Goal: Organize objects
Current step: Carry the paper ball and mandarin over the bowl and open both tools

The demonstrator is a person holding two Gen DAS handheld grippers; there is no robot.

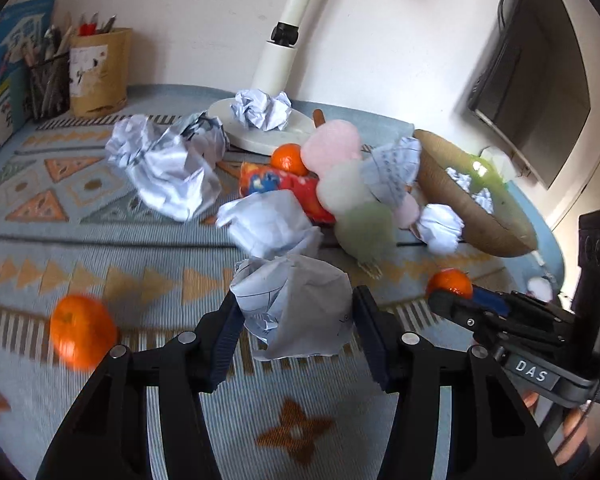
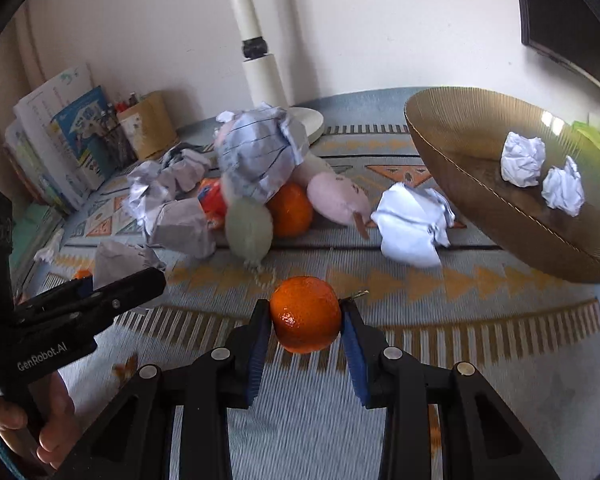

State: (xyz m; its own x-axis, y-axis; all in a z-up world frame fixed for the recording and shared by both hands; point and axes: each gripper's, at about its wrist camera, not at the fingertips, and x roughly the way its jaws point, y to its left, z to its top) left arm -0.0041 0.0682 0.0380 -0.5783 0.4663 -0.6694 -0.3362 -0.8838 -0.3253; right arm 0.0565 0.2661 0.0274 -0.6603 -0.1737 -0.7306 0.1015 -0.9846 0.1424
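Two paper balls (image 2: 540, 170) lie in the bowl (image 2: 452, 140); most clutter remains on the worktop (image 2: 480, 320). Left tongs (image 1: 296, 316) grip a crumpled paper (image 1: 296, 304), right tongs (image 2: 305, 316) an orange (image 2: 305, 314).

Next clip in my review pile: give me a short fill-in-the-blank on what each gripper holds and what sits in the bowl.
1. The right gripper is shut on an ____.
2. The left gripper is shut on a crumpled ball of ____.
3. The brown bowl holds ____ paper balls.
4. The lamp base has a paper ball resting ____ it.

Missing words: orange; paper; two; on
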